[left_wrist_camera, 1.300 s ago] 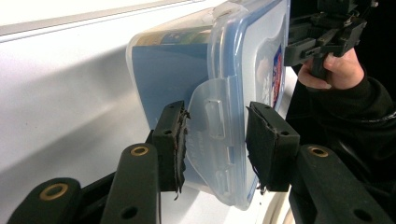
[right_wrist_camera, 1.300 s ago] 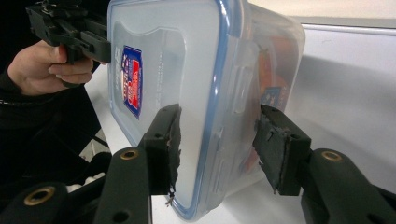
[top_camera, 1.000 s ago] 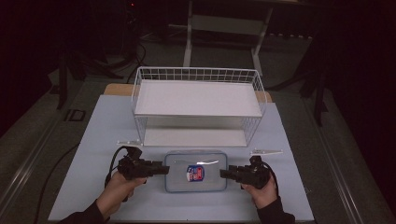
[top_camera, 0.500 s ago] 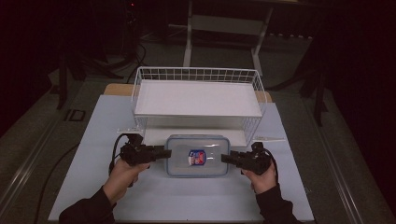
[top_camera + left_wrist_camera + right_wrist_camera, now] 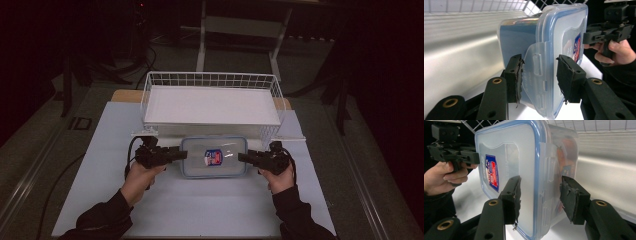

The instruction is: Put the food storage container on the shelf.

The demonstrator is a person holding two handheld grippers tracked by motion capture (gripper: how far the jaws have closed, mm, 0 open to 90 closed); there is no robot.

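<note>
left gripper (image 5: 181, 154) and right gripper (image 5: 242, 157) each straddle one short end of the lidded plastic container (image 5: 214, 157), jaws parted around its latches with gaps showing. the container lies lid up, long axis left to right, just before the wire basket (image 5: 210, 80) on the white table (image 5: 200, 210).

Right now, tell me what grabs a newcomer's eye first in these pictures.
A clear plastic box with a blue-rimmed lid sits mid-table, flanked by the left gripper and right gripper, each with its jaws around one end. Just behind it stands a white wire basket on the pale table.
</note>
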